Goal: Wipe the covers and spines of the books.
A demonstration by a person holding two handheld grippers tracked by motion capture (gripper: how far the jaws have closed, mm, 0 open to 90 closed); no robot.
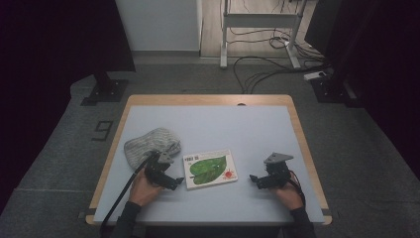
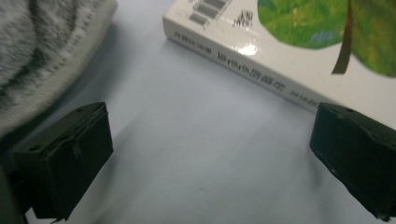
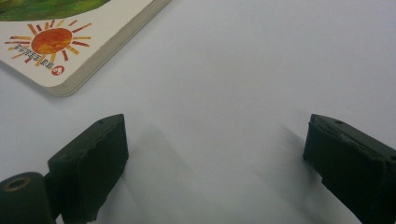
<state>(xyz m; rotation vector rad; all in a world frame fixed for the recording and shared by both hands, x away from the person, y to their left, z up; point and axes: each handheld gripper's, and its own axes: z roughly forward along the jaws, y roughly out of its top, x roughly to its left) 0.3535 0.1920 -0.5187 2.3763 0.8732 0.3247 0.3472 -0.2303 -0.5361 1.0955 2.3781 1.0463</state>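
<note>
Both hand-held grippers low over table (image 1: 208,124), jaws wide apart, flanking book (image 1: 210,169)

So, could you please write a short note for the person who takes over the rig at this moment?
Left gripper: open, holding nothing, low over the table, between the grey knitted hat and the book's spine.
Right gripper: open, holding nothing, on the table to the right of the book, apart from it.
Book: lies flat and closed, back cover up, at the middle front of the table.
Done: nothing gripped yet.
Left: probably close in on the book from both sides.
</note>
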